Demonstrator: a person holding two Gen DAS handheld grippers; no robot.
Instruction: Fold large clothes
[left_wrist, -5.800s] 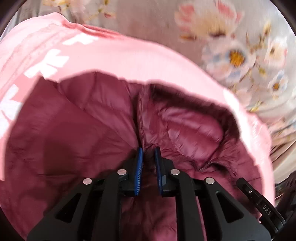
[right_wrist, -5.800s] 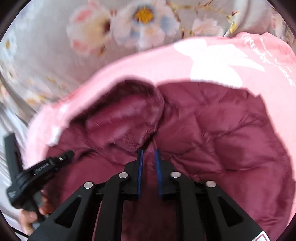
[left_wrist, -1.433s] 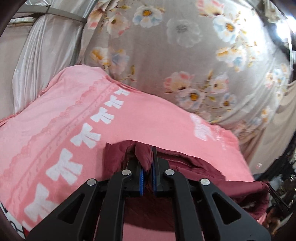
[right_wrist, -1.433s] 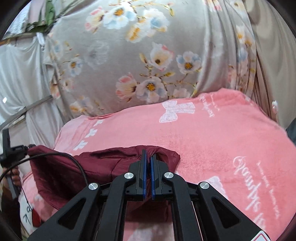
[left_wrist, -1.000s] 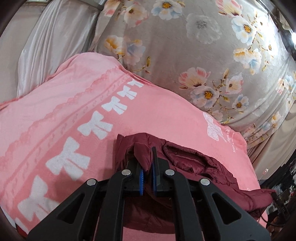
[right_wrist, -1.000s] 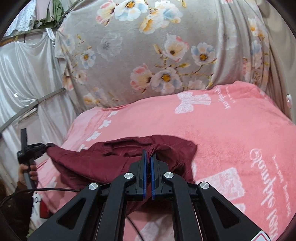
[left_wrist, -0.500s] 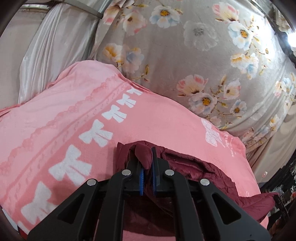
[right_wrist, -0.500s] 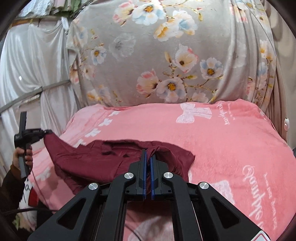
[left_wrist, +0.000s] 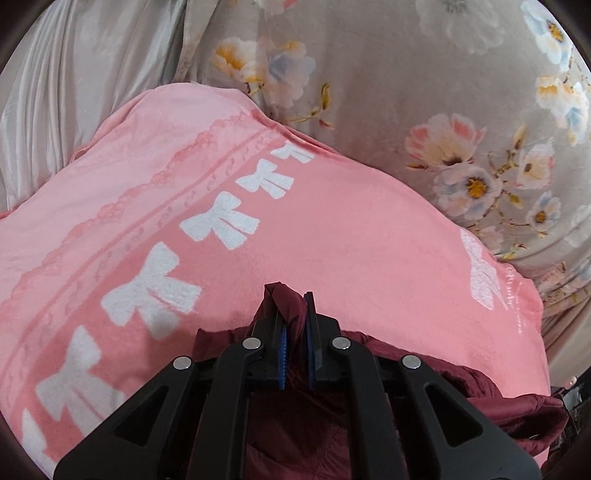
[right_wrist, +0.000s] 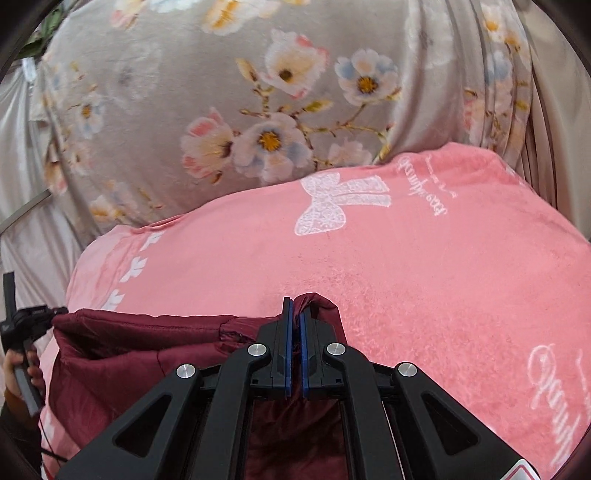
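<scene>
A dark red padded jacket (left_wrist: 480, 391) hangs stretched between my two grippers above a pink blanket (left_wrist: 332, 236) with white bows. My left gripper (left_wrist: 294, 306) is shut on one edge of the jacket, a fold of fabric poking up between its blue pads. My right gripper (right_wrist: 295, 314) is shut on the other end of the jacket (right_wrist: 147, 354), which spans leftward from it. In the right wrist view the left gripper (right_wrist: 22, 321) shows at the far left, gripped by a hand (right_wrist: 18, 369).
A grey floral cloth (right_wrist: 258, 110) hangs behind the pink blanket (right_wrist: 424, 266). Pale satin drapes (left_wrist: 74, 74) stand at the left. The blanket's right edge drops off near a dark gap (left_wrist: 576, 391).
Both grippers have swept forward over the blanket and sunk a little, still gripping the jacket. The jacket now sits lower in both views and is pulled straighter between them.
</scene>
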